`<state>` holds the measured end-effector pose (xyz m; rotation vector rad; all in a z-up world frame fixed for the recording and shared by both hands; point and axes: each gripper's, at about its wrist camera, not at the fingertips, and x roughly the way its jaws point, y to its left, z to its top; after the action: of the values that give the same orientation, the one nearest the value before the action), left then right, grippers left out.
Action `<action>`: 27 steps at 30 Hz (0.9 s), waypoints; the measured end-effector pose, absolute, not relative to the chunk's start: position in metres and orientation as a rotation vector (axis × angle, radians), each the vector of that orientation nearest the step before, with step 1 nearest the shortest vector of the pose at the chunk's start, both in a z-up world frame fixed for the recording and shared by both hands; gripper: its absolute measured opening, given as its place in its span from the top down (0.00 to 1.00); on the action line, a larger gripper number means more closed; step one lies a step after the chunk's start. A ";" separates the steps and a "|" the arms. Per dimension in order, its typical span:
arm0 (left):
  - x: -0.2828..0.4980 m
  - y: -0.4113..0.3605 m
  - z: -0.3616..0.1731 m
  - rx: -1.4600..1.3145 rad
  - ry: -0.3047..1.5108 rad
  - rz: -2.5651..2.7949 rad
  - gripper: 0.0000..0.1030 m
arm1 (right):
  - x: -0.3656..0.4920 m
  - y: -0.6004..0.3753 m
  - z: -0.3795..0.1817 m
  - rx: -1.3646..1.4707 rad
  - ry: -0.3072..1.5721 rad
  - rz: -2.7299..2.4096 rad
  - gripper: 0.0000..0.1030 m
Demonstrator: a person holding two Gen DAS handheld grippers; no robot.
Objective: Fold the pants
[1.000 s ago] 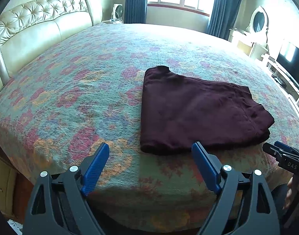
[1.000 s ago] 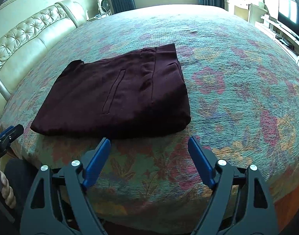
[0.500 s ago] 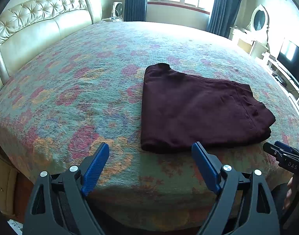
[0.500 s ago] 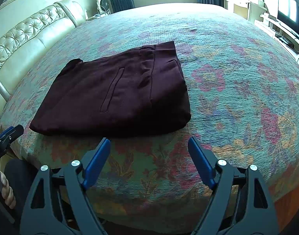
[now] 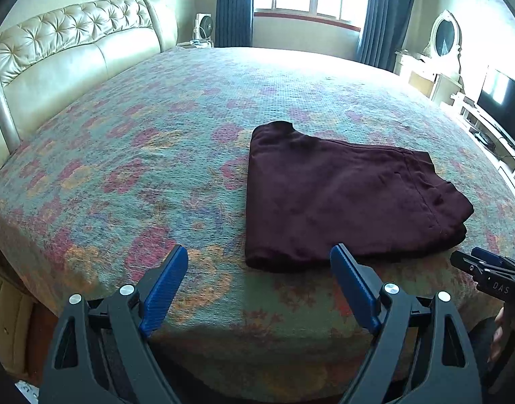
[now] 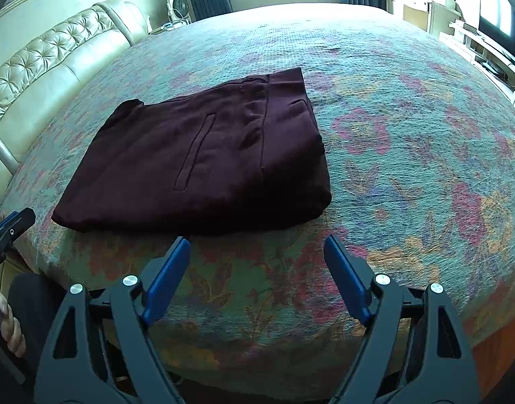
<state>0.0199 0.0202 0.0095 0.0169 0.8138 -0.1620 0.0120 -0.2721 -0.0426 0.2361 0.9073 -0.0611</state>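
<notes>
Dark maroon pants (image 5: pixel 341 198) lie folded into a flat rectangle near the front edge of the bed; in the right wrist view the pants (image 6: pixel 206 155) show a pocket slit and the waistband on top. My left gripper (image 5: pixel 259 256) hovers open over the bed's front edge, just short of the pants' near left corner, with nothing between its blue pads. Over the edge by the pants' near right corner, my right gripper (image 6: pixel 257 245) is open too and holds nothing. Each gripper's tip shows at the side of the other's view.
A floral bedspread (image 5: pixel 139 168) covers the wide bed. A cream tufted headboard (image 5: pixel 72 43) runs along the left. A window with dark curtains (image 5: pixel 233 3) is at the back, and a dresser with an oval mirror (image 5: pixel 444 33) and a TV (image 5: pixel 503 101) stand at the right.
</notes>
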 end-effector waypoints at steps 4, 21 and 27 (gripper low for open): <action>0.019 0.020 0.010 0.016 0.810 -0.163 0.17 | 0.012 -0.271 -0.043 0.240 0.911 -0.060 0.21; 0.012 0.014 0.018 0.049 0.757 -0.151 0.17 | 0.011 -0.268 -0.044 0.240 0.912 -0.056 0.21; 0.011 0.013 0.021 0.055 0.736 -0.150 0.16 | 0.010 -0.267 -0.045 0.244 0.915 -0.053 0.21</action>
<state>0.0106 0.0130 0.0212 0.0550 0.7365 -0.1504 0.0102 -0.2670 -0.0451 0.2440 0.9146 -0.0527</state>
